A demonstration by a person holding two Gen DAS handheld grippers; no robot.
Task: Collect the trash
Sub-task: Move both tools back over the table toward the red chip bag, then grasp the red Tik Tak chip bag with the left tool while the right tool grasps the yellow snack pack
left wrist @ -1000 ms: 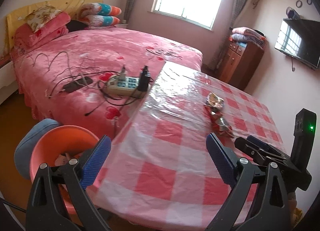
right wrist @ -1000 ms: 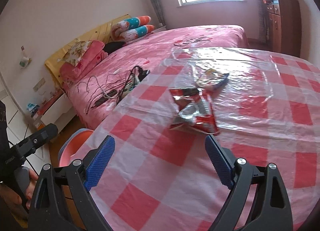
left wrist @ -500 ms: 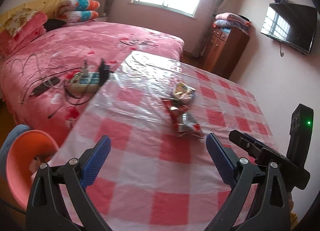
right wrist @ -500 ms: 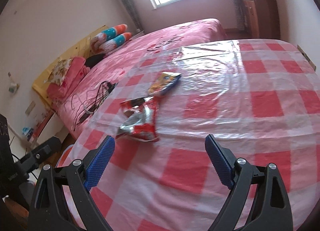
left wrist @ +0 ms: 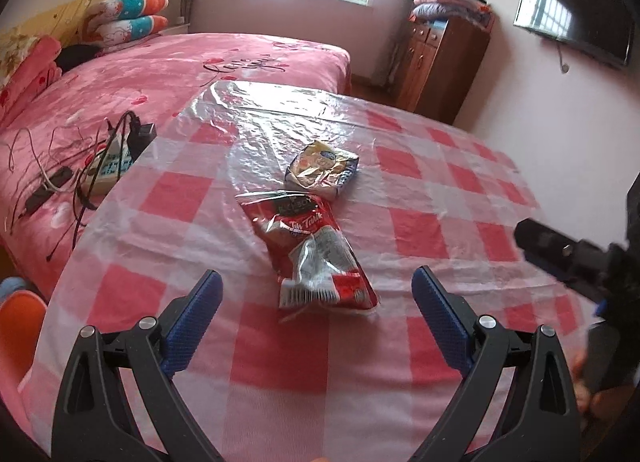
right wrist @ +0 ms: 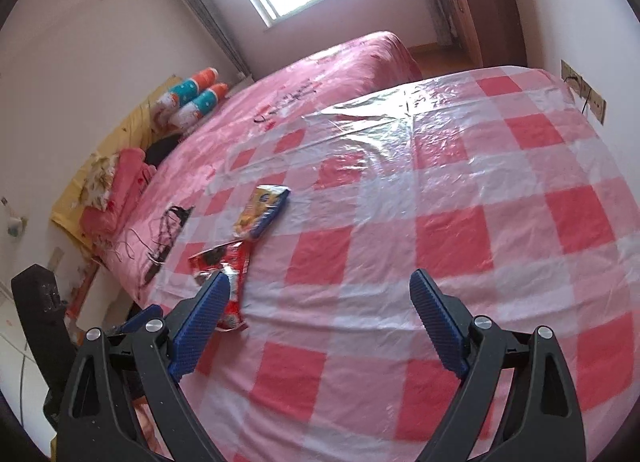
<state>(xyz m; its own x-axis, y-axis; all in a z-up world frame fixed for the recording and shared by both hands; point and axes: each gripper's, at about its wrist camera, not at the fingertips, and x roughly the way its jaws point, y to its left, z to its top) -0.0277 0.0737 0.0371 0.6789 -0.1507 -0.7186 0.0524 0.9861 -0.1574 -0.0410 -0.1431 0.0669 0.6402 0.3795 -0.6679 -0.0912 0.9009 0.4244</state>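
Note:
A red and silver snack wrapper (left wrist: 312, 250) lies on the checked table (left wrist: 440, 229), just ahead of my open, empty left gripper (left wrist: 316, 302). A yellow and blue wrapper (left wrist: 322, 167) lies just beyond it. In the right wrist view the red wrapper (right wrist: 228, 274) sits at the left, partly behind the left fingertip (right wrist: 212, 294), with the yellow and blue wrapper (right wrist: 262, 215) further on. My right gripper (right wrist: 320, 298) is open and empty above bare tablecloth (right wrist: 460, 221).
An orange bin (left wrist: 18, 326) stands on the floor at the table's left edge. A power strip with cables (left wrist: 108, 165) lies on the pink bed (left wrist: 180, 65). A wooden cabinet (left wrist: 436, 61) and a wall TV (left wrist: 572, 33) stand at the back right.
My left gripper has swung right, from the bin and power strip onto the red wrapper. My right gripper has turned right, so the wrappers slid to its left. Both stayed open.

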